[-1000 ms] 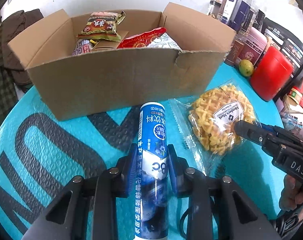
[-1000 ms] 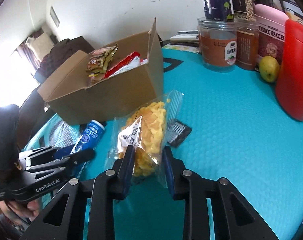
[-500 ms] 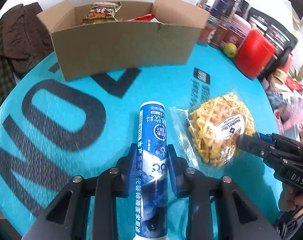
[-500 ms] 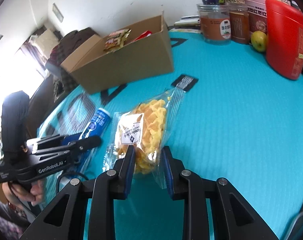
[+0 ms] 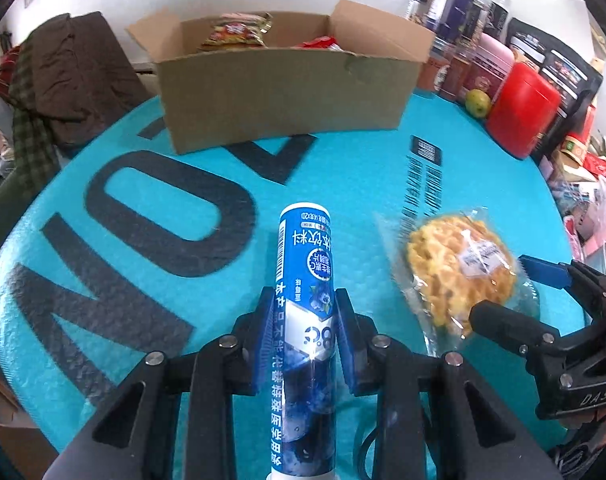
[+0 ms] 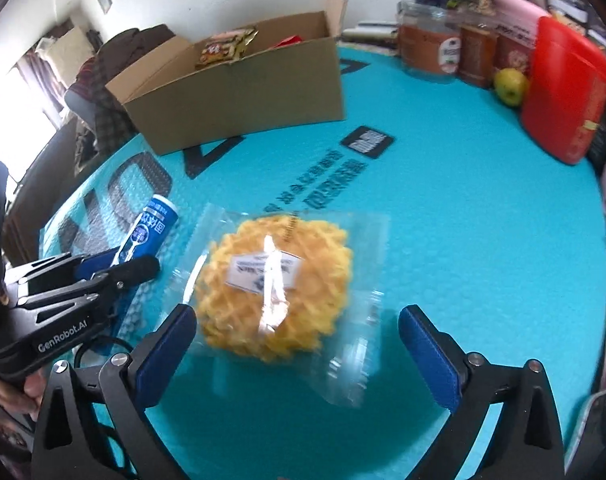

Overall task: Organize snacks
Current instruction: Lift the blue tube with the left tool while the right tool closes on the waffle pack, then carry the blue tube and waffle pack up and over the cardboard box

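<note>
My left gripper (image 5: 305, 332) is shut on a blue tube of tablets (image 5: 306, 300), which points toward the cardboard box (image 5: 287, 92). It also shows in the right wrist view (image 6: 151, 232). My right gripper (image 6: 303, 348) is open, its jaws wide apart around a clear bag of yellow waffle snack (image 6: 275, 288) lying on the teal table mat (image 6: 463, 220). The bag is blurred. The bag (image 5: 459, 276) lies to the right of the tube in the left wrist view. The box holds several snack packets (image 5: 235, 32).
Jars (image 6: 435, 52), a red container (image 6: 563, 88) and a green fruit (image 6: 511, 86) stand along the table's far right. A dark label patch (image 6: 367, 142) lies on the mat. Clothes (image 5: 63, 80) hang on a chair at the left.
Both grippers have pulled back from the box. My right gripper has opened and let go of the waffle bag, which now lies flat. The left keeps hold of the tube.
</note>
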Tool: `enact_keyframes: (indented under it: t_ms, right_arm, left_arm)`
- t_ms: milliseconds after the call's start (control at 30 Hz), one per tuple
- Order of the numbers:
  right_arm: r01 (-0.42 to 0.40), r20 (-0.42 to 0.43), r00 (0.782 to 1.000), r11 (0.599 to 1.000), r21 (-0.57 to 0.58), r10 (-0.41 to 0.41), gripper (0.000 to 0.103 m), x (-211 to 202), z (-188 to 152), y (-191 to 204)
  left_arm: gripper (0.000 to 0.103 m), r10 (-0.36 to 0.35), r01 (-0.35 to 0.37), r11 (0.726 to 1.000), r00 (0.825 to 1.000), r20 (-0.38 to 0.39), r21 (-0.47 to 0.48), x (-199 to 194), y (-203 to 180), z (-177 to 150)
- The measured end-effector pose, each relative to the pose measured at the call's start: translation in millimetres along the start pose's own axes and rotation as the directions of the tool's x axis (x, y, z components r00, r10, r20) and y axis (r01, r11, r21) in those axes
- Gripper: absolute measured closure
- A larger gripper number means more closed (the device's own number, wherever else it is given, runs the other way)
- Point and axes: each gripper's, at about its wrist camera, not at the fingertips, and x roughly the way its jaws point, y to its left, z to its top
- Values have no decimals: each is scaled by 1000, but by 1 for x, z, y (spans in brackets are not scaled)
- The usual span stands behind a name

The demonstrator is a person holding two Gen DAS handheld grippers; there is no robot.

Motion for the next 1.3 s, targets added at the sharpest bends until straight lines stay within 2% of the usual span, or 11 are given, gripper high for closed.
enact_keyframes:
  t_ms: [133, 233, 400, 500, 533, 567, 600, 633, 767, 1100, 1300]
  right_arm:
    - [-13, -41, 999, 999, 34, 14, 0, 16, 7, 5]
    - [35, -27, 999, 999, 2, -35, 0, 21, 9, 12]
    - [157, -17, 987, 979, -130, -160, 0, 32, 3, 35]
    - [156, -15, 987, 980, -123, -159, 1, 31, 2, 36]
    - [152, -7, 988, 980, -130, -154, 11, 30, 2, 37]
    - [149, 14, 989, 979, -139, -149, 27, 26, 0, 39]
    - [146, 28, 989, 979, -145, -144, 33, 23, -1, 40]
    - [134, 33, 991, 981, -144, -130, 45, 20, -2, 40]
    - [88, 48, 995, 986, -141, -82, 68, 16, -4, 42]
    - [28, 93, 996, 990, -138, -15, 72, -3, 0, 46]
    - [17, 135, 991, 985, -173, 7, 72, -21, 7, 57]
  left_arm:
    - [75, 34, -34, 999, 999, 17, -22, -3, 15, 0]
    - [75, 33, -32, 999, 999, 3, -38, 1, 23, -2]
    - [75, 26, -26, 999, 1000, 0, -25, 4, 22, -3]
    - [75, 10, -10, 999, 1000, 2, -32, 6, 24, -1]
    - [75, 6, -6, 999, 1000, 3, -36, 6, 25, -1]
    - [75, 4, -4, 999, 1000, 5, -37, 6, 25, -1]
    - [75, 3, -2, 999, 1000, 6, -39, 6, 25, 0]
    - [75, 0, 0, 999, 1000, 7, -42, 5, 26, 0]
    - [75, -18, 19, 998, 1000, 10, -55, 3, 27, 0]
    - [75, -34, 39, 997, 997, 70, -62, -19, 26, 9]
    - [75, -51, 59, 997, 989, 140, -57, -43, 24, 18]
